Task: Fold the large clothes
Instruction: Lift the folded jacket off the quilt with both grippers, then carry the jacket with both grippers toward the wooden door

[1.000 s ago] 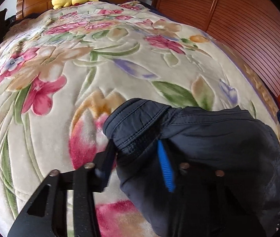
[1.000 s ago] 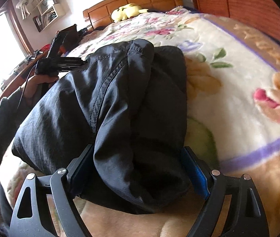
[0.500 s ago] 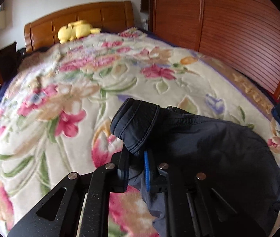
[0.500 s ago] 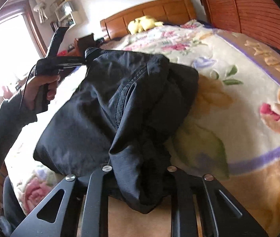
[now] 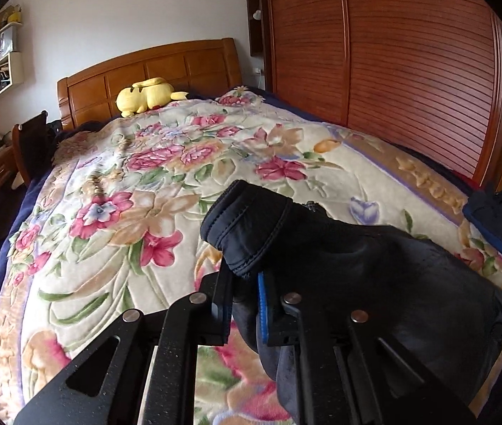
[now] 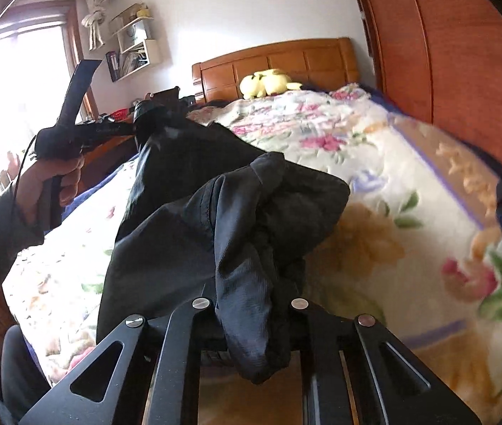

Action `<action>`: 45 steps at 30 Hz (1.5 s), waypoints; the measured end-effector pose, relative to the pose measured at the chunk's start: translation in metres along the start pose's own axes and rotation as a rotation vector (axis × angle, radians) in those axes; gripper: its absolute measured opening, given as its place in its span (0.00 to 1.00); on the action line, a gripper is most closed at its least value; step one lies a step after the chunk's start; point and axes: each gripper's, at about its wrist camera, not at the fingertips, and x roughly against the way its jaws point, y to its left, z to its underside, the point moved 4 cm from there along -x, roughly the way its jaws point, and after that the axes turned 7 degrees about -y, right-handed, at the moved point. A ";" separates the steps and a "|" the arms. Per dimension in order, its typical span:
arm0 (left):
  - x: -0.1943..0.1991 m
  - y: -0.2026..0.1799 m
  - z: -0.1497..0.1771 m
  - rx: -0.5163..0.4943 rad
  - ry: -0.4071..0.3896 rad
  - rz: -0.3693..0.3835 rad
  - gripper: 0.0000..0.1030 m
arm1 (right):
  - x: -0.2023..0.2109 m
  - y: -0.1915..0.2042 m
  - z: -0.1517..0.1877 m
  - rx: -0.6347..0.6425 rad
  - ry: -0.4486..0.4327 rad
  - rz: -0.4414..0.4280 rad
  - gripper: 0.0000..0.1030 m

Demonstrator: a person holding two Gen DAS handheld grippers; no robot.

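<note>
Left wrist view: the left gripper [image 5: 245,304] has its jaws pinched tight on a thick stitched edge of the dark garment [image 5: 357,269], which bulges just ahead of the jaws and drapes off to their right above the floral bed [image 5: 116,212].

Right wrist view: the right gripper [image 6: 251,322] has its jaws closed on a bunched fold hanging between them. Gripping two separate edges probably serves to lift and spread the cloth before folding. No containers show.

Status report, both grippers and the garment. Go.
Left gripper shut on dark jacket. Right gripper shut on it too. Jacket bunched, lifted above floral blanket. Nothing in the way.
</note>
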 end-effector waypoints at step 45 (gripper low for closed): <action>-0.025 -0.478 -0.086 -0.280 -0.042 0.489 0.23 | 0.301 -0.316 0.013 -0.020 0.033 0.850 0.20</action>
